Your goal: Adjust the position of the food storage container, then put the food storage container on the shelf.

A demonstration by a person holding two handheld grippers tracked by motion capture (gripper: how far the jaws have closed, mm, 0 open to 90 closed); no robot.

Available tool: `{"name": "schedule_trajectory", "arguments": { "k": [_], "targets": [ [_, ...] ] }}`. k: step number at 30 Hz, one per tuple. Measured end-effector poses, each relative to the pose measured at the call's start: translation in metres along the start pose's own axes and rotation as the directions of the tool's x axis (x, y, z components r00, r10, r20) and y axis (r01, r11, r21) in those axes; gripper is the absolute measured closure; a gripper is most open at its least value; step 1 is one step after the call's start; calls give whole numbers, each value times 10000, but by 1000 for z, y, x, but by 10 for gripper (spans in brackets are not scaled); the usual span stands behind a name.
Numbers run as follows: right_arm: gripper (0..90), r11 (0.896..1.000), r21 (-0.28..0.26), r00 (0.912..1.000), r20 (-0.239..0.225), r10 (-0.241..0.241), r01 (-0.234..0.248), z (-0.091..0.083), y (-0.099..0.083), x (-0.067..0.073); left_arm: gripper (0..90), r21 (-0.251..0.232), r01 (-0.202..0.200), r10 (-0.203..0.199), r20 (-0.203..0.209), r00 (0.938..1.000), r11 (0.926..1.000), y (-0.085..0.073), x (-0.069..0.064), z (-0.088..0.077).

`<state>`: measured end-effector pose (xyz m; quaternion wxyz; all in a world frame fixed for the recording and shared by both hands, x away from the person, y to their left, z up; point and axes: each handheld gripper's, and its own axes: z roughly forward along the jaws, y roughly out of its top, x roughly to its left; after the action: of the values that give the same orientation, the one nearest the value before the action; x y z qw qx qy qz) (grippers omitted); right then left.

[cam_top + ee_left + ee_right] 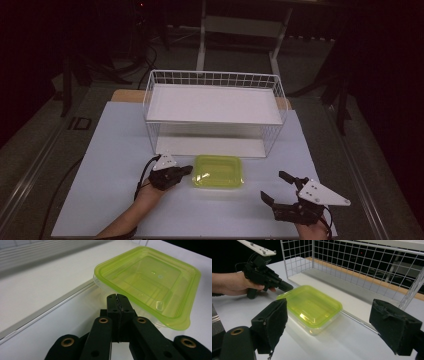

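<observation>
While the left tool [186, 171] sits pinched shut beside the green box [218, 171] mid-frame, the right tool [278, 188], wide, probably grabs next.

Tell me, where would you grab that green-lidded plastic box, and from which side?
Probably by the lid's overhanging rim. The box lies flat and is wide, so jaws fit a thin edge better than the whole body. Its right edge is free and faces the open right gripper, so come in low from the right. The shut left gripper sits at the left edge, and the wire rack stands behind.
</observation>
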<state>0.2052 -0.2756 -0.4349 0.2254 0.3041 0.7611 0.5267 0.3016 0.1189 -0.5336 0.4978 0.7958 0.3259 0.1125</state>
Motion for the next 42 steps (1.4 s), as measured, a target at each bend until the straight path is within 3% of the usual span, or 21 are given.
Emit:
{"name": "schedule_trajectory", "arguments": {
  "k": [9, 12, 13, 14, 16, 17, 18, 20, 22, 24, 25, 28, 30, 31, 32, 34, 37, 39, 42],
  "targets": [
    [150, 10000, -1, 10000, 31, -24, 24, -1, 0, -1, 869, -305, 17, -6, 348, 9994, 9995, 1, -5, 0],
    [150, 10000, 76, 10000, 44, -15, 15, -1, 0, -1, 713, -559, -76, 103, 476, 9988, 9984, 2, -6, -6],
    [149, 9997, 136, 9997, 172, -183, 180, -1, 0, 0, 713, -596, -64, 95, 525, 9986, 9982, 4, -8, -9],
    [149, 9994, 147, 9992, 223, -329, 325, 0, 2, 2, 590, -686, -101, 141, 582, 9982, 9976, 5, -10, -11],
    [147, 9990, 178, 9988, 273, -416, 411, 0, 2, 3, 468, -850, -85, 135, 591, 9982, 9963, 6, -11, -14],
    [138, 9986, 169, 9982, 317, -511, 506, 0, 3, 4, 468, -976, 458, -398, 622, 9973, 9942, 9, -15, -14],
    [136, 9973, 171, 9959, 531, -727, 719, 1, 6, 6, 215, -908, 552, -479, 802, 9956, 9943, 12, -15, -15],
    [129, 9978, 160, 9972, 374, -649, 644, 2, 8, 7, 196, -1182, 756, -613, 1202, 9908, 9901, 14, -18, -18],
    [127, 9982, 259, 9984, 149, -548, 544, 4, 9, 8, 119, -1139, 566, -420, 1264, 9911, 9919, 17, -21, -20],
    [124, 9972, 484, 9984, 63, -567, 564, 9, 9, 10, 51, -1068, 619, -441, 1620, 9858, 9923, 22, -23, -20],
    [124, 9965, 684, 9988, -60, -484, 487, 13, 9, 9, 0, -957, 497, -347, 1534, 9876, 9942, 24, -26, -21],
    [119, 9927, 1072, 9985, -39, -547, 548, 22, 9, 6, 0, -1045, 557, -356, 1848, 9821, 9930, 27, -27, -21],
    [119, 9931, 1070, 9988, 76, -486, 476, 26, 9, 4, 0, -1045, 557, -356, 1848, 9821, 9930, 27, -27, -21],
    [111, 9931, 1070, 9988, 76, -486, 476, 26, 9, 4, 0, -860, 342, -182, 1797, 9835, 9957, 30, -28, -19],
    [142, 9921, 1220, 9986, 391, -349, 299, 32, 10, -1, 0, -799, 273, -130, 1749, 9845, 9964, 31, -28, -18],
    [146, 9868, 1619, 10000, 79, 19, -32, 38, 12, -7, 1, -729, 364, -229, 1777, 9838, 9967, 35, -27, -17],
    [150, 9894, 1450, 9998, 204, -89, 58, 44, 14, -11, 1, -694, 753, -611, 1882, 9802, 9947, 40, -21, -16],
    [149, 9863, 1643, 9998, -70, 161, -148, 50, 14, -13, 1, -777, 597, -469, 1567, 9865, 9952, 43, -20, -15],
    [136, 9832, 1797, 9982, -461, 394, -306, 59, 13, -16, 2, -900, 914, -756, 1657, 9833, 9917, 45, -17, -14]
  ]
}}
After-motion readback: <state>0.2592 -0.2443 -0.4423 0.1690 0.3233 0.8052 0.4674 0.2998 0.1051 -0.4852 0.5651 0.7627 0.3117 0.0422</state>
